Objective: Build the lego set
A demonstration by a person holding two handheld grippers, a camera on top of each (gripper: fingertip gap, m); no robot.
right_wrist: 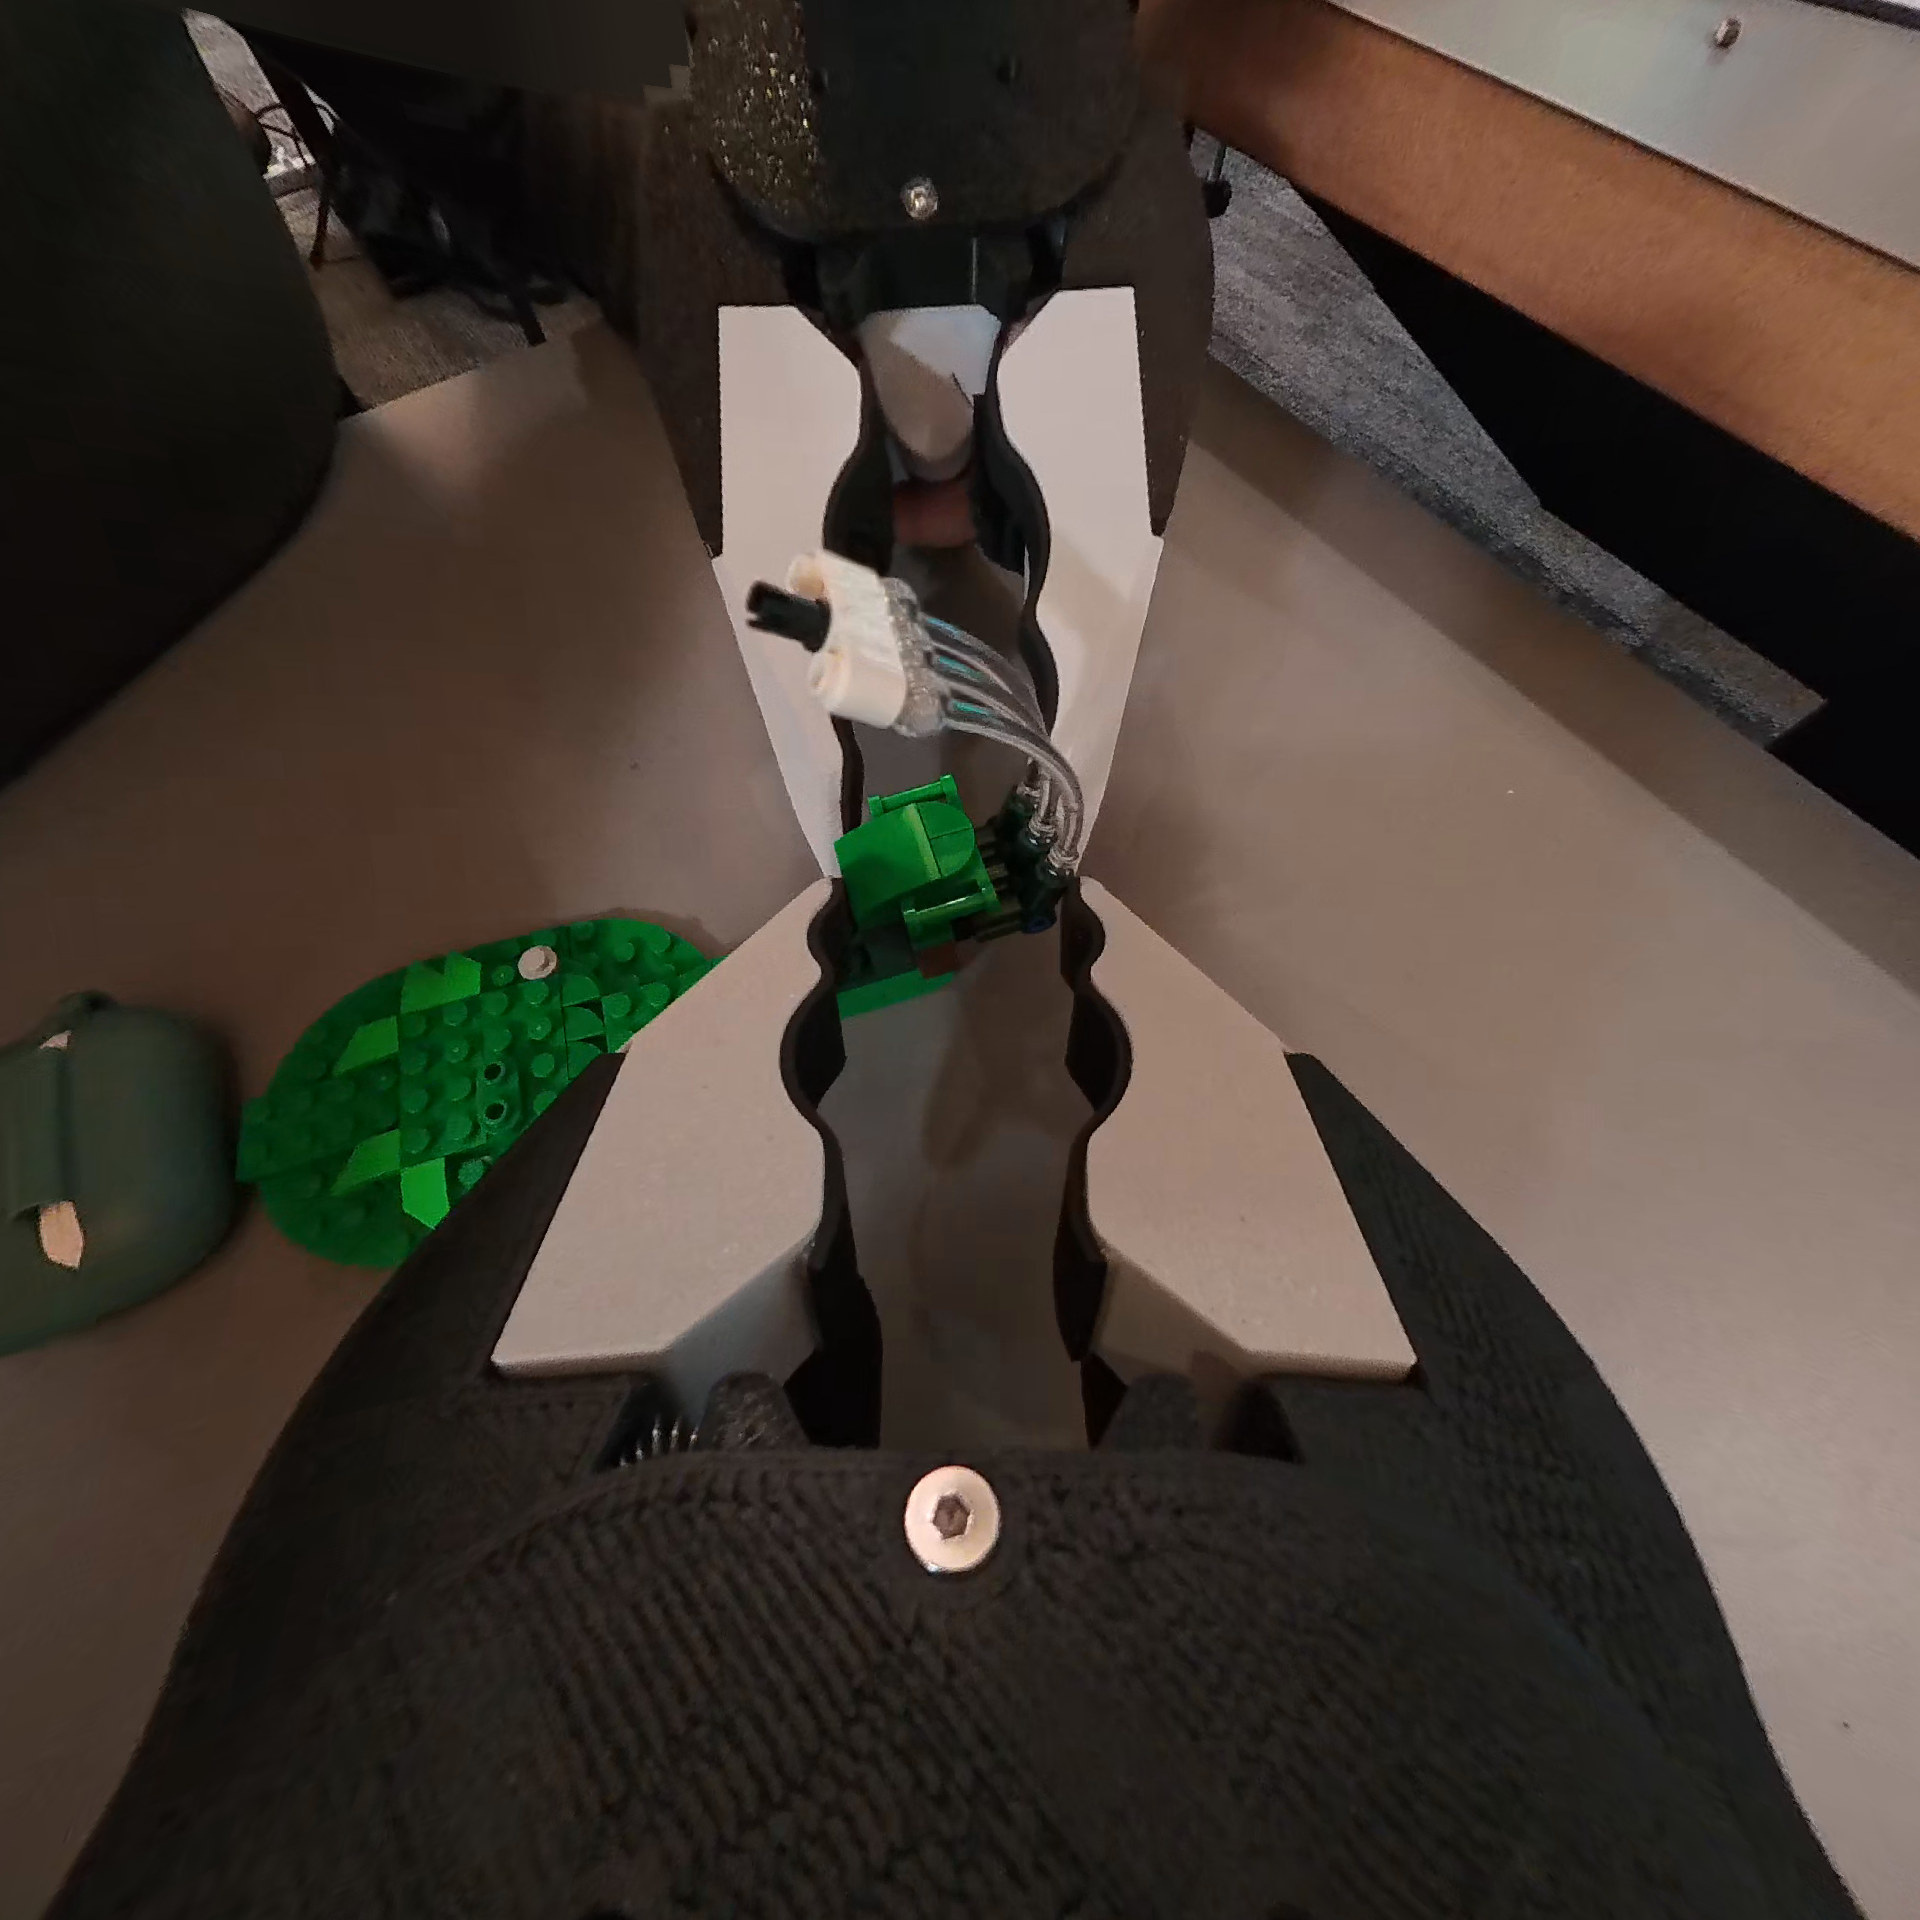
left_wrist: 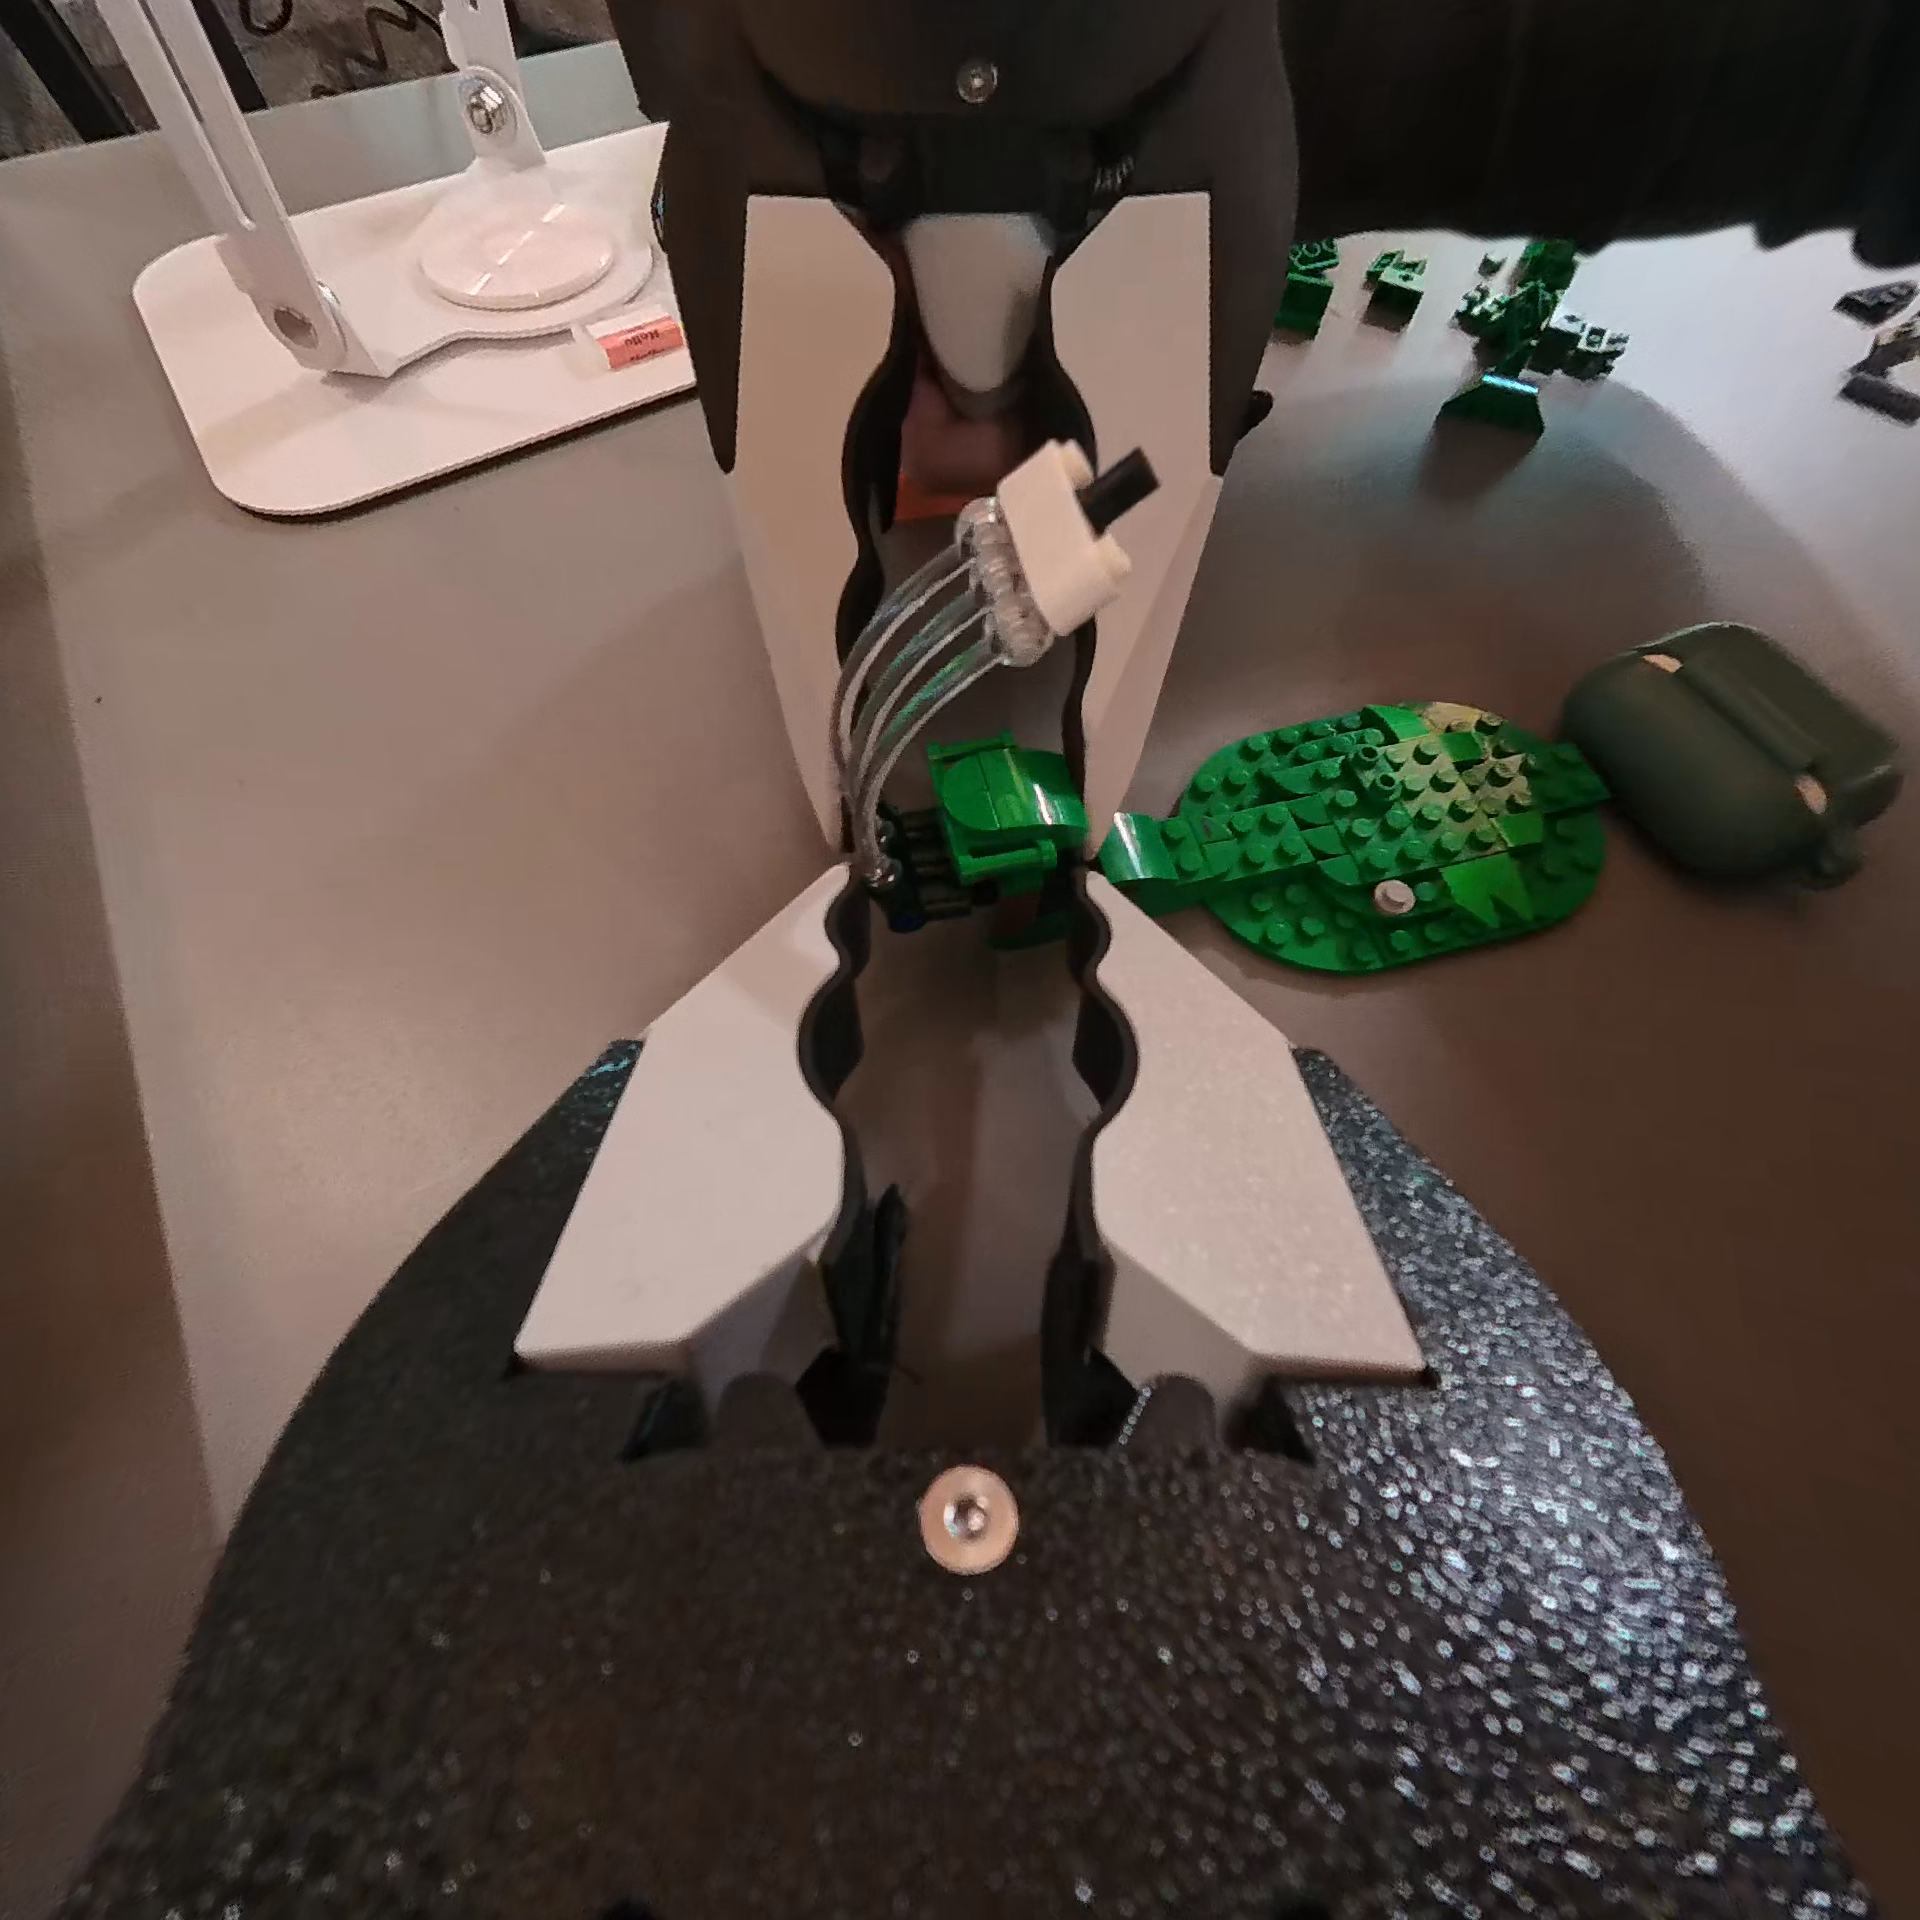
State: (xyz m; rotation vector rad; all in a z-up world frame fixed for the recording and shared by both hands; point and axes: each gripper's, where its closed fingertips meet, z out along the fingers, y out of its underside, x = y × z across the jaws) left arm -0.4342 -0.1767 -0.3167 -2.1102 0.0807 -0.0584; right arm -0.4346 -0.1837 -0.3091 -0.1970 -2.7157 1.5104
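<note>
A small green Lego assembly (left_wrist: 987, 821) with dark parts, clear curved tubes (left_wrist: 904, 665) and a white brick with a black pin (left_wrist: 1060, 540) hangs above the grey table. My left gripper (left_wrist: 971, 894) and my right gripper (left_wrist: 961, 831) face each other tip to tip, both closed on the green assembly. In the right wrist view the same assembly (right_wrist: 914, 873) sits between my right gripper (right_wrist: 951, 904) and the left gripper (right_wrist: 956, 862). A round green studded plate build (left_wrist: 1403, 842) lies on the table beside them; it also shows in the right wrist view (right_wrist: 436, 1091).
A dark green soft case (left_wrist: 1735, 769) lies beyond the plate. Loose green bricks (left_wrist: 1507, 322) and dark pieces (left_wrist: 1881, 353) are scattered at the far side. A white stand base (left_wrist: 416, 312) sits at the table's left. The table edge (right_wrist: 1558, 582) runs near my right gripper. The grippers are tip to tip, or close to it. From either gripper's tips it is about 15 cm to the dark green soft case (left_wrist: 1735, 769). Look for it in the right wrist view (right_wrist: 116, 1076) too.
</note>
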